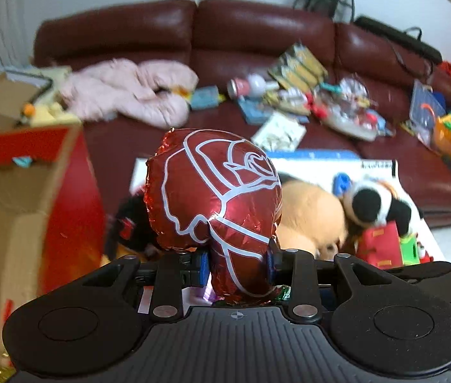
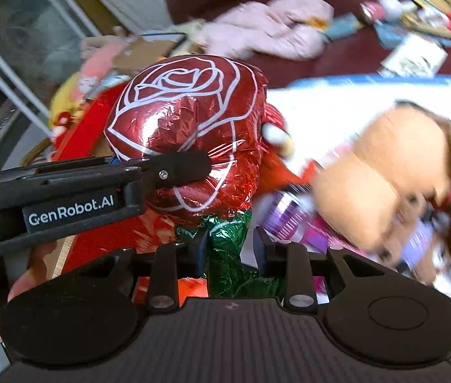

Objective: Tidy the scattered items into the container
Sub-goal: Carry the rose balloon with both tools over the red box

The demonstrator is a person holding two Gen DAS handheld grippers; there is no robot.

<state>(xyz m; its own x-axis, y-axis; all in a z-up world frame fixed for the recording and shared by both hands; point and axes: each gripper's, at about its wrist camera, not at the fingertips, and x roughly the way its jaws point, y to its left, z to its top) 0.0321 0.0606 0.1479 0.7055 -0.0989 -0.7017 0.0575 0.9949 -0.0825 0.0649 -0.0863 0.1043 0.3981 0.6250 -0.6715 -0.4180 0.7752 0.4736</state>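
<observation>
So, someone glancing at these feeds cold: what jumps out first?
The red foil rose balloon fills the middle of both views, pinched low by the left gripper, while the right gripper straddles its green foil stem. Behind it on the right lies a tan and panda plush pile. A red cardboard box stands open at the left.

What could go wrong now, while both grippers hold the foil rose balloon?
The left gripper squeezes the red foil rose balloon at its lower part, and the right gripper pinches its green stem. Pulling apart might tear the foil. The cardboard box stands off to the side, so the bulky balloon may catch its flap.
</observation>
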